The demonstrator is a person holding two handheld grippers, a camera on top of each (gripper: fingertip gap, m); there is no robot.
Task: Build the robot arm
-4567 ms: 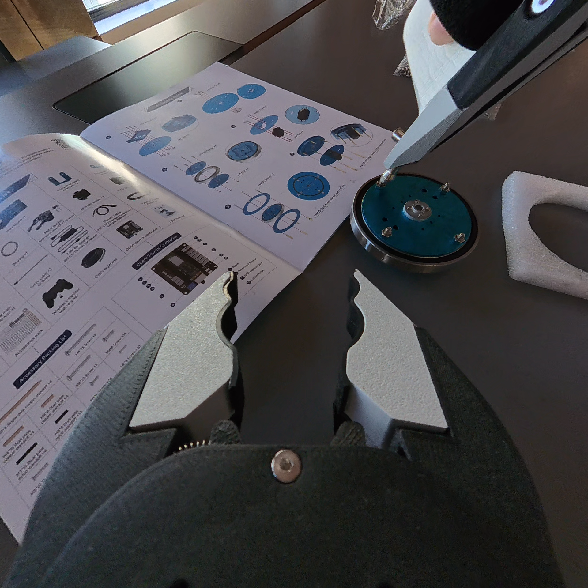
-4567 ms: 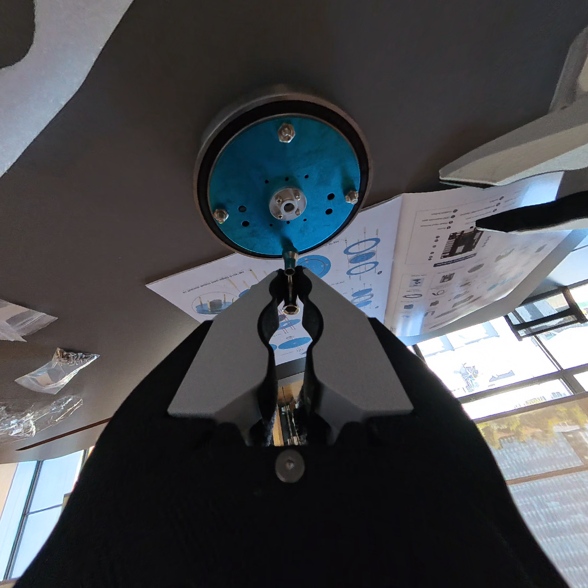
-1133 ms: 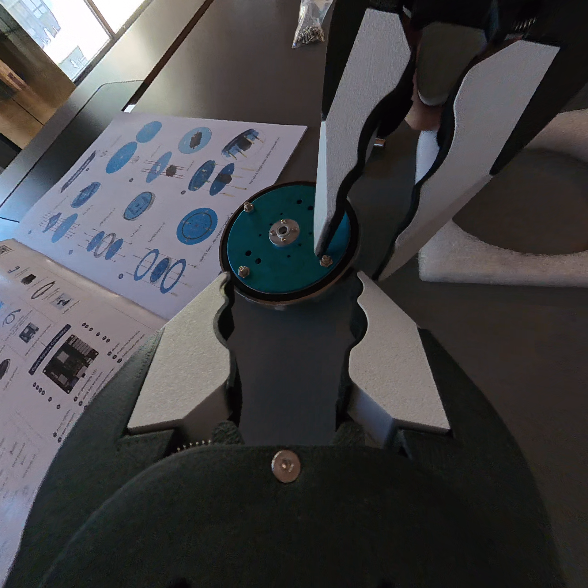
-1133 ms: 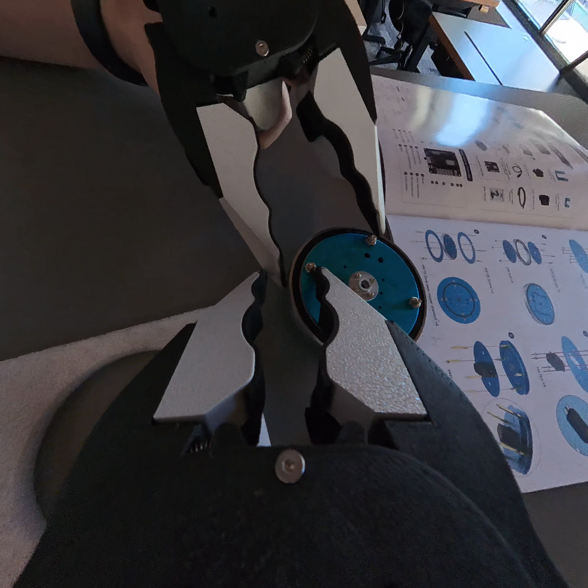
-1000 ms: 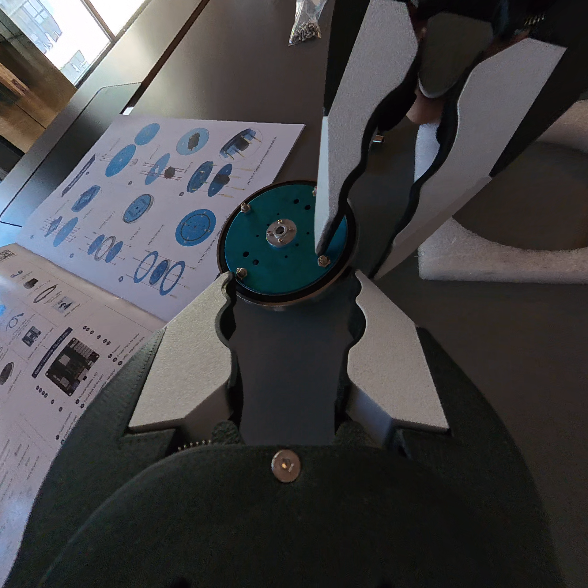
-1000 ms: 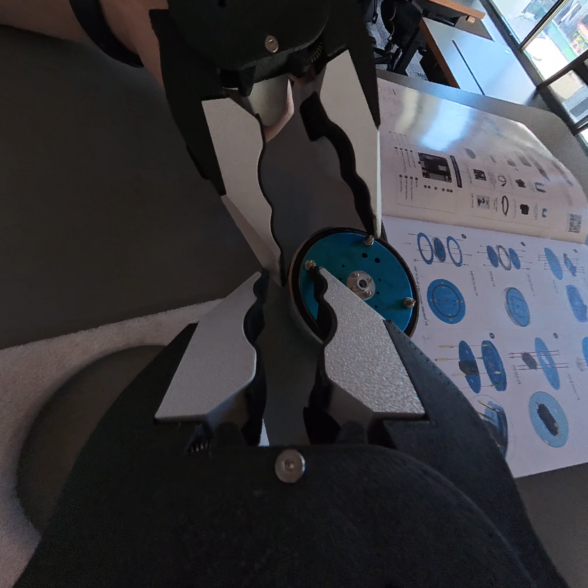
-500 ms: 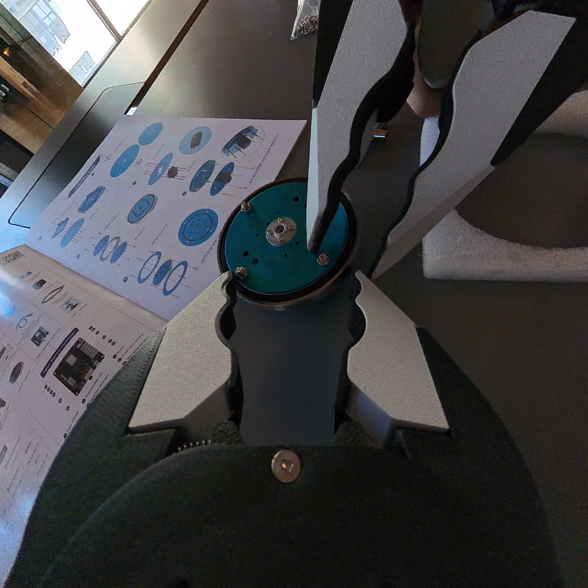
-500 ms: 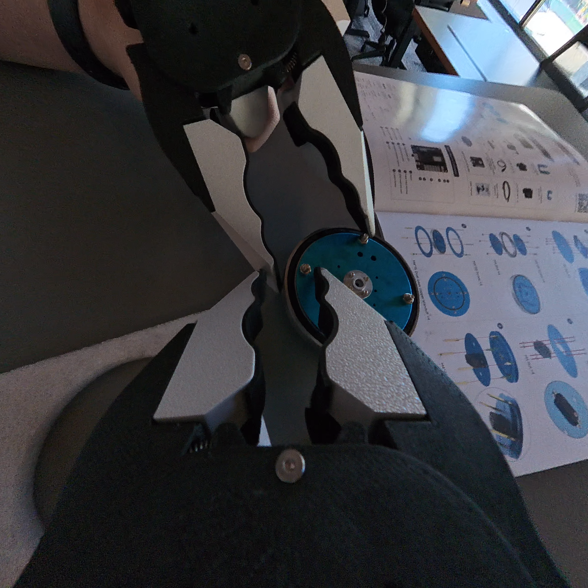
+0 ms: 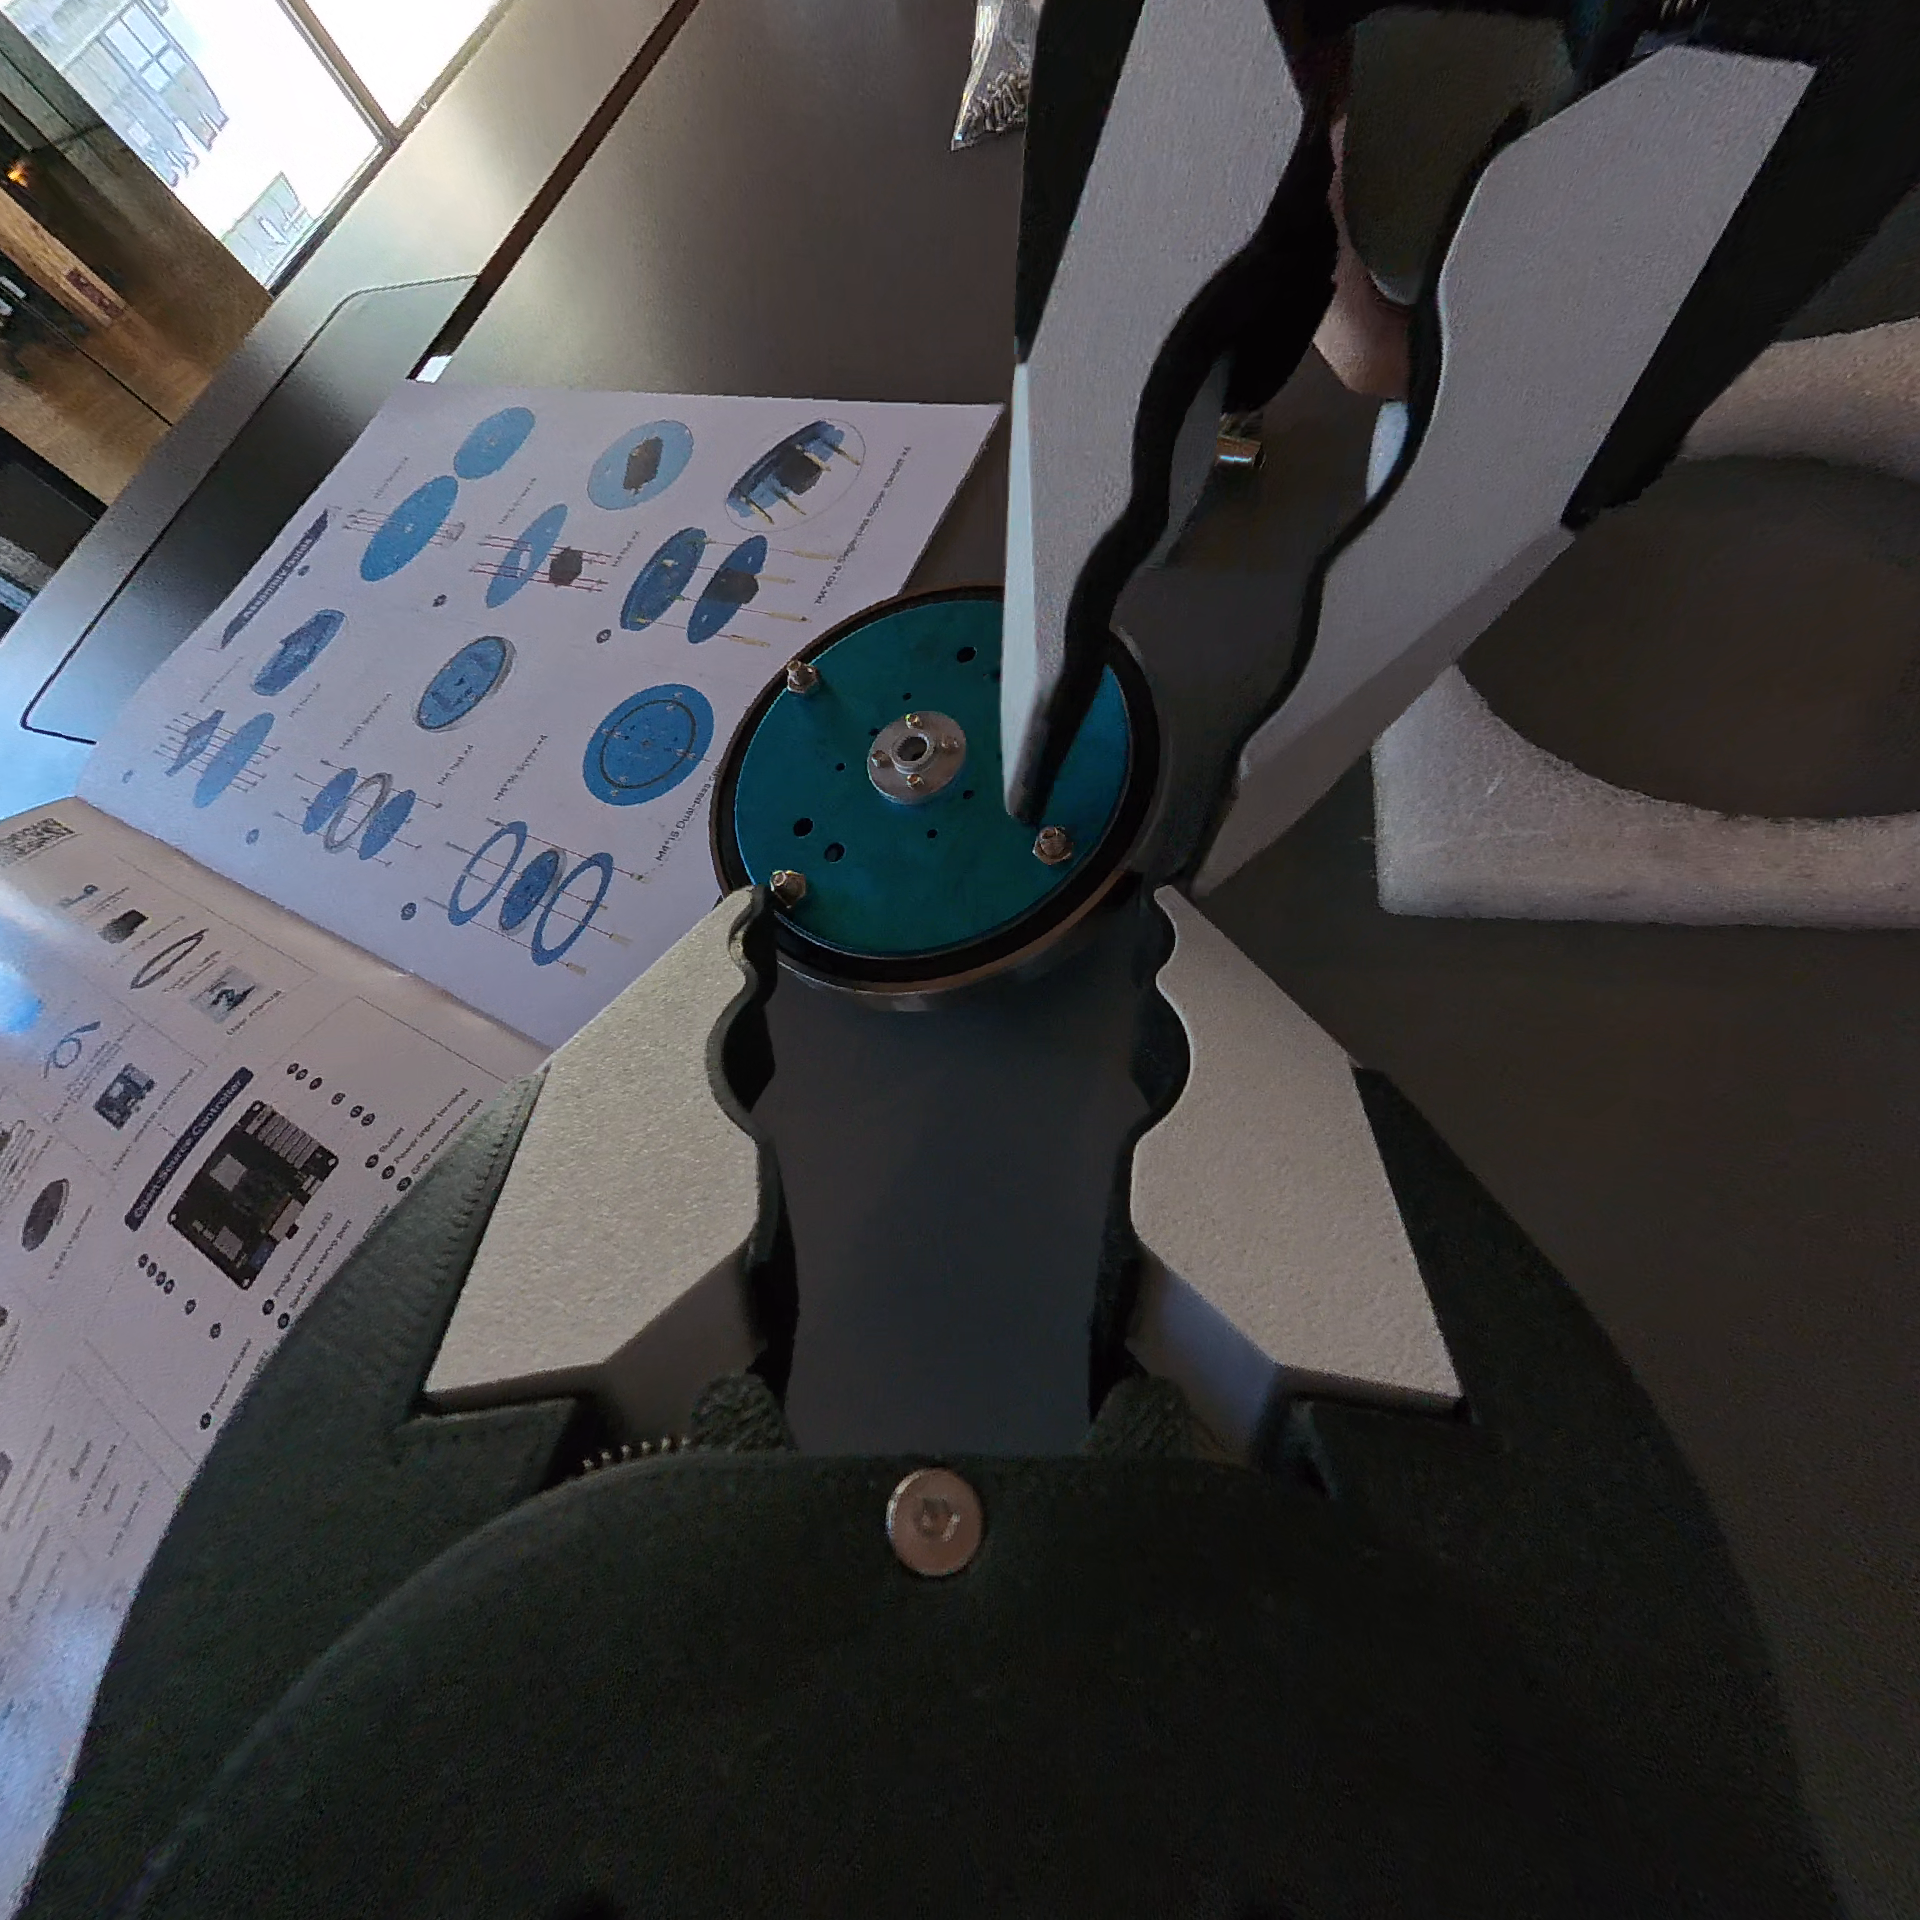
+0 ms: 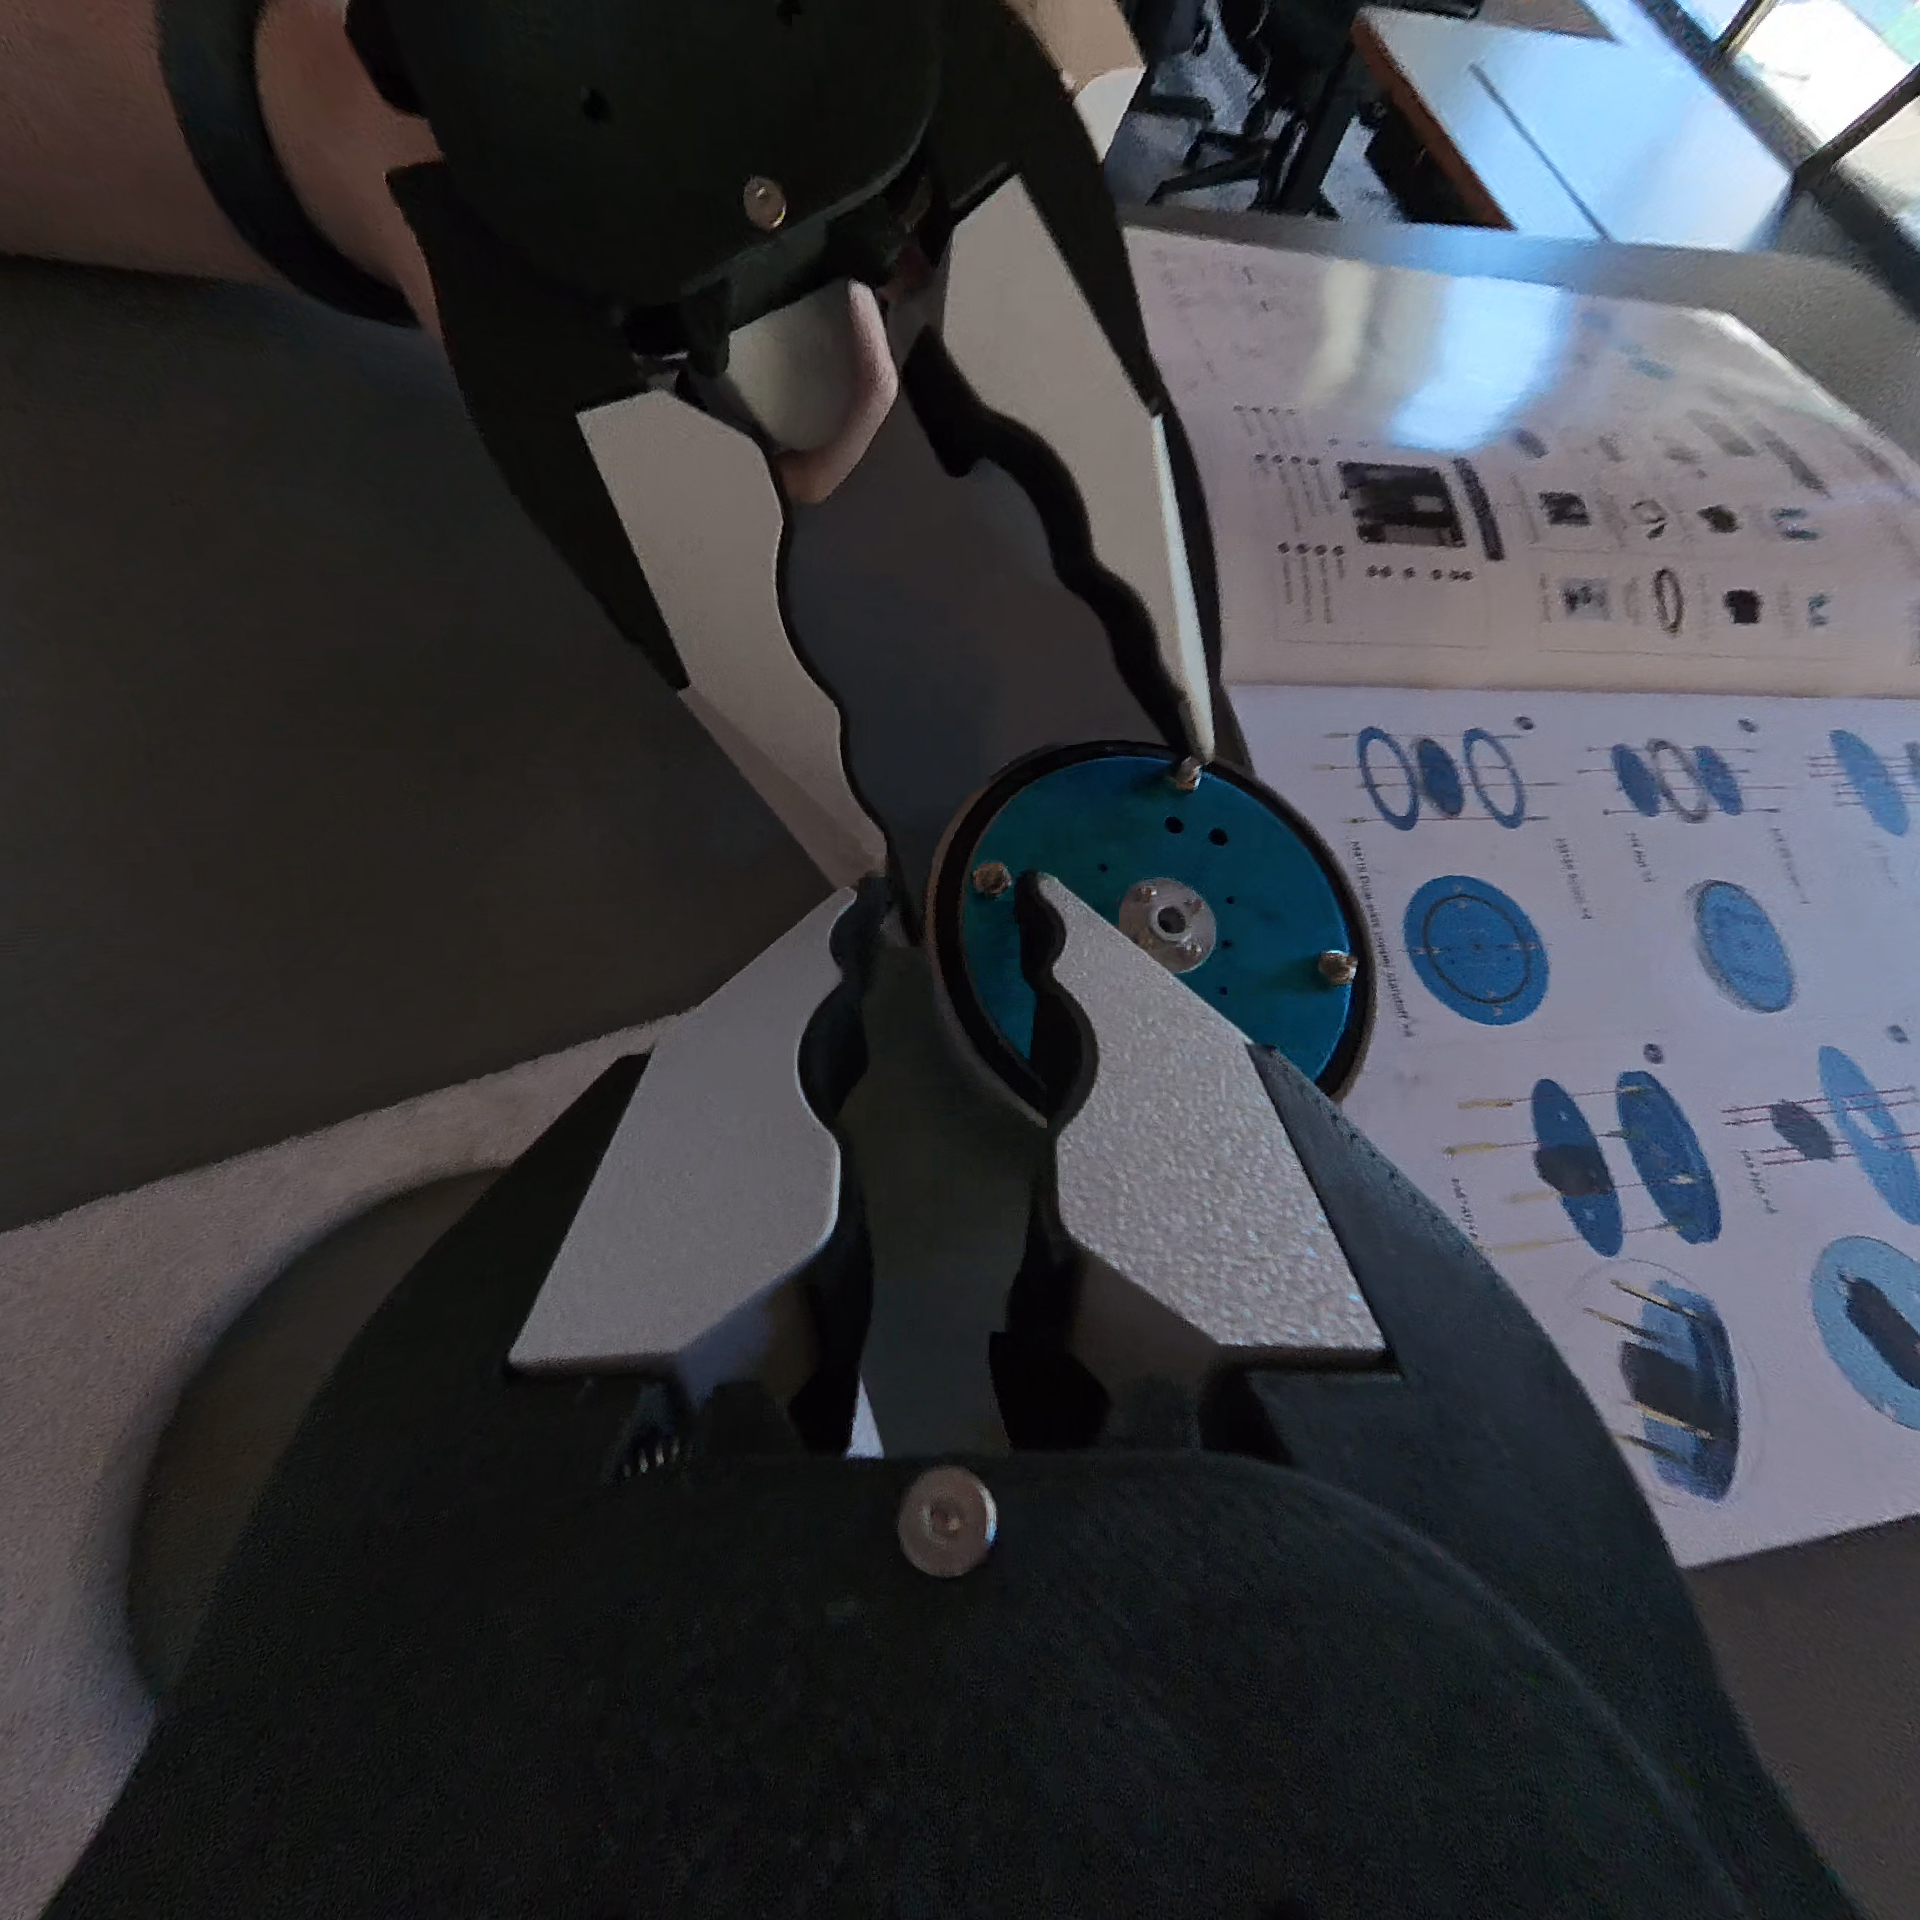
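A round metal disc with a blue plate lies on the dark table, with a silver hub and three studs with nuts. My left gripper is open, its fingertips either side of the disc's near rim. My right gripper comes in from the far side, open and empty; one fingertip is over the blue plate near a nut, the other is outside the rim. In the right wrist view the right gripper straddles the rim of the blue plate, with the left gripper opposite.
An open instruction booklet lies left of the disc and also shows in the right wrist view. A white foam piece sits to the right. A small metal standoff and a bag of screws lie behind. Less than 4 cm separates the two grippers' tips.
4.6 s ago the right gripper was shut on a standoff at the plate; now it is open and empty. The left gripper has moved up to the disc. In the last second little moved.
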